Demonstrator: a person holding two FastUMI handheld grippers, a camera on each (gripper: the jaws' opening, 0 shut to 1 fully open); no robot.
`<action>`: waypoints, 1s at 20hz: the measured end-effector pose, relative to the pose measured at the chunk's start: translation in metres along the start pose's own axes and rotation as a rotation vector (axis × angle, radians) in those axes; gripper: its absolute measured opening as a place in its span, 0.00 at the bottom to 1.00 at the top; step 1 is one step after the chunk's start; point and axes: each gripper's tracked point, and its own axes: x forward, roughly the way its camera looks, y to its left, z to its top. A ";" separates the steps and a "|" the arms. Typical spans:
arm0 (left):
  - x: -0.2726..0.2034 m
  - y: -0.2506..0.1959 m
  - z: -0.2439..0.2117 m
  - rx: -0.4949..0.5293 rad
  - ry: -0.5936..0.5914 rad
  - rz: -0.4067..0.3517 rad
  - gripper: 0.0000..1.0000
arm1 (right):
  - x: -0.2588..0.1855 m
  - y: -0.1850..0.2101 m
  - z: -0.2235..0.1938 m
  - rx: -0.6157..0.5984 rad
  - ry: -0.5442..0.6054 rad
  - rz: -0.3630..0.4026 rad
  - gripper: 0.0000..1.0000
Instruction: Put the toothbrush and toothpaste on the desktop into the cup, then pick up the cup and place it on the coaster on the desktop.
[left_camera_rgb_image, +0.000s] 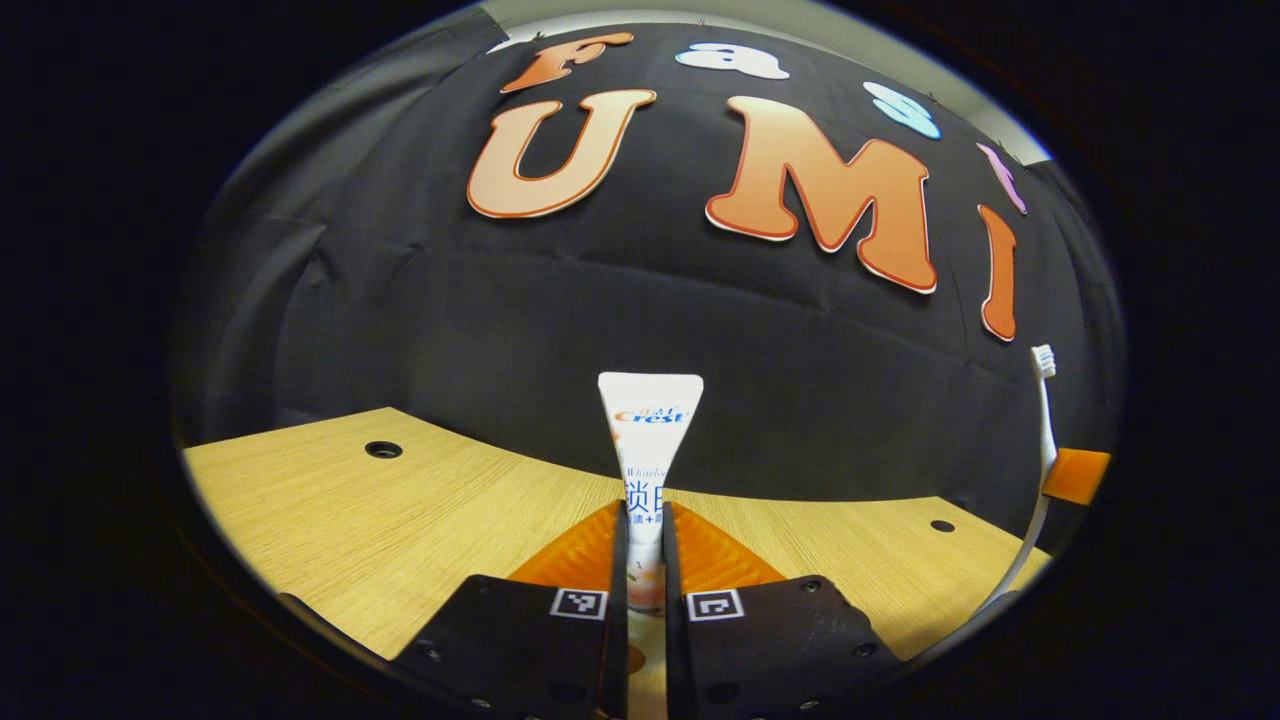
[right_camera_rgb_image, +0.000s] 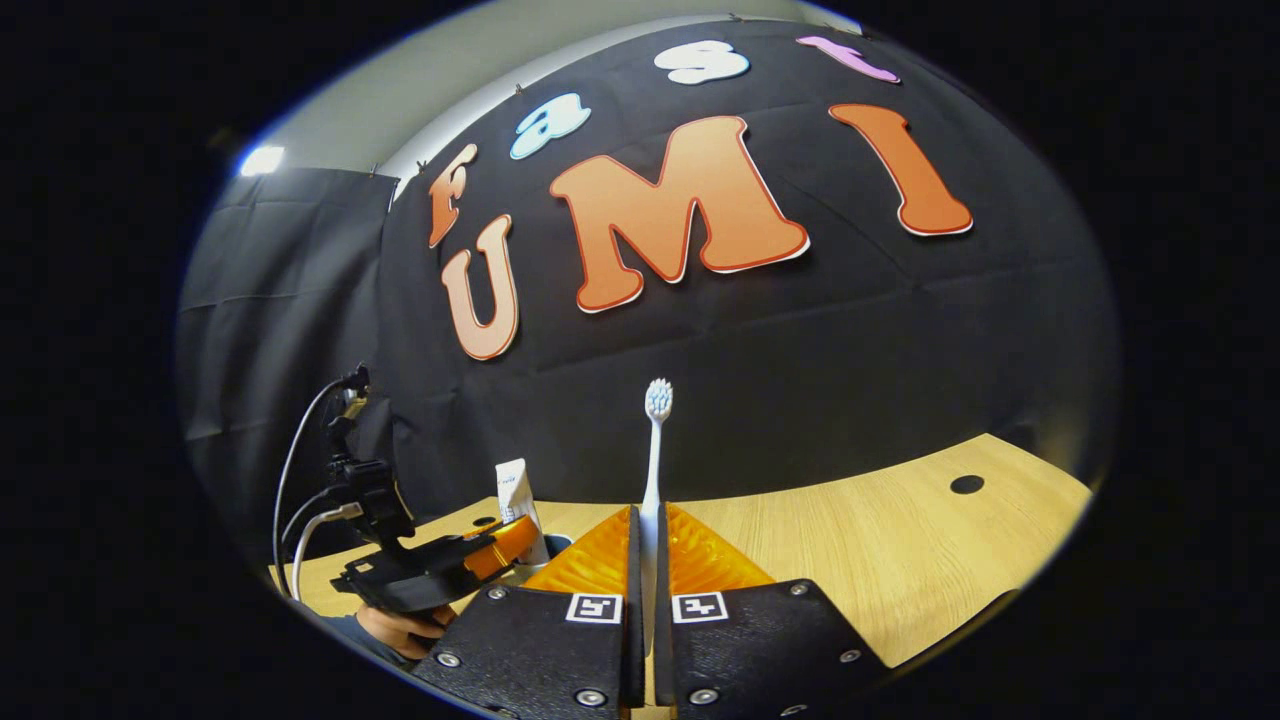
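The left gripper (left_camera_rgb_image: 640, 560) is held level above the desk, its two fingers drawn in close and pressed against the sides of an upright toothpaste tube (left_camera_rgb_image: 648, 450). The right gripper (right_camera_rgb_image: 645, 560) is likewise carried level, its fingers clamped on the handle of an upright toothbrush (right_camera_rgb_image: 654, 450). In the right gripper view the left gripper is seen farther off, gripped from below by a hand (right_camera_rgb_image: 400, 630).
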 end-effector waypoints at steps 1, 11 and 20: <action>-0.002 0.002 0.004 0.003 -0.006 -0.007 0.14 | 0.007 0.007 0.002 -0.006 -0.003 0.004 0.04; -0.022 -0.002 -0.008 0.029 0.084 -0.077 0.34 | 0.046 0.063 0.022 -0.050 -0.063 0.071 0.04; -0.067 0.042 0.040 0.094 -0.012 -0.068 0.96 | 0.093 0.090 0.023 -0.017 -0.143 0.126 0.04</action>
